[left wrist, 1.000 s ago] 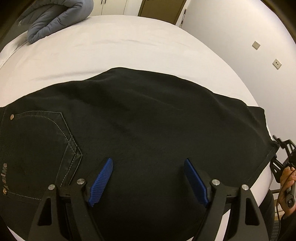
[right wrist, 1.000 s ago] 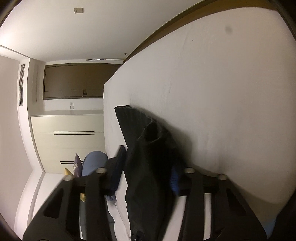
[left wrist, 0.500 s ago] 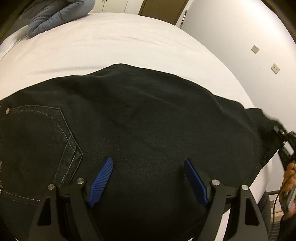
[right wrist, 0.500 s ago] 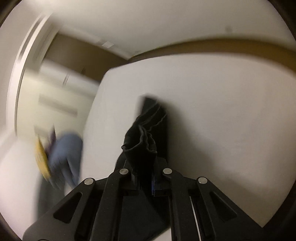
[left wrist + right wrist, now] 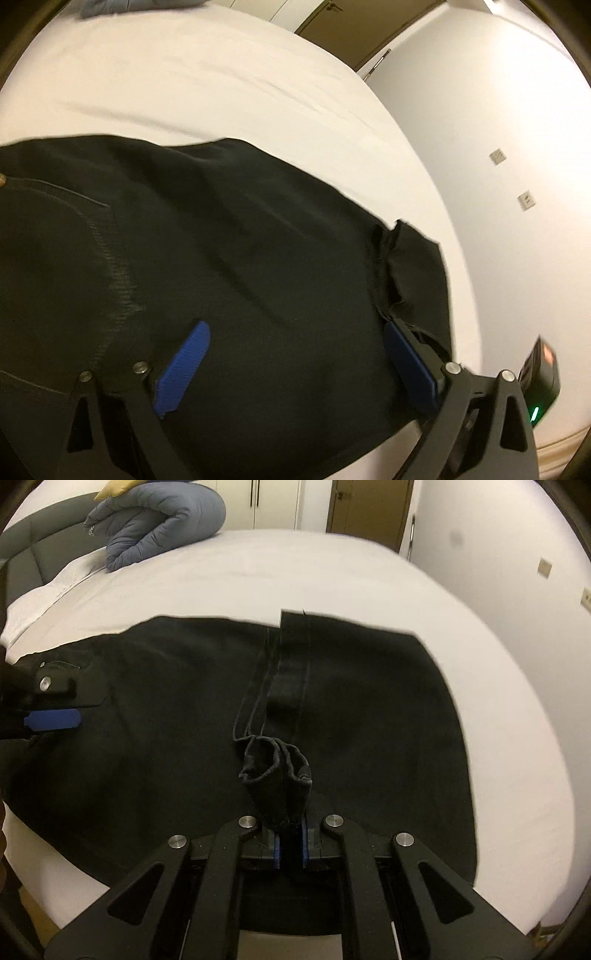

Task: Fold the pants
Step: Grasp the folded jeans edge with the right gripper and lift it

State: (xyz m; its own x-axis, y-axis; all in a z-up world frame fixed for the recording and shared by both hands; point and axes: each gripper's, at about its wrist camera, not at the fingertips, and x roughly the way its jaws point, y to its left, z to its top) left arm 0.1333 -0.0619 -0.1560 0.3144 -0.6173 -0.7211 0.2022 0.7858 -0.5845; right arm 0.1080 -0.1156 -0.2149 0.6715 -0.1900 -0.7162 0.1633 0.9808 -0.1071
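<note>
My right gripper [image 5: 290, 849] clenches the pants [image 5: 184, 709] hem mid-fold, left gripper [image 5: 295, 363] released; next, lay it at the waistband.

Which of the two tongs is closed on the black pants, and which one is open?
The right tongs are closed, pinching a bunched hem of the pants. The left tongs are open, blue pads wide apart above the fabric.

The pants [image 5: 229, 266] run off the left edge of the left wrist view, so the waistband is cut away, and motion blur smears the pocket stitching. At lower right, a dark device [image 5: 541, 380] with a green light is too blurred to identify. In the right wrist view, the left gripper [image 5: 51, 705] is cropped at the left edge.
</note>
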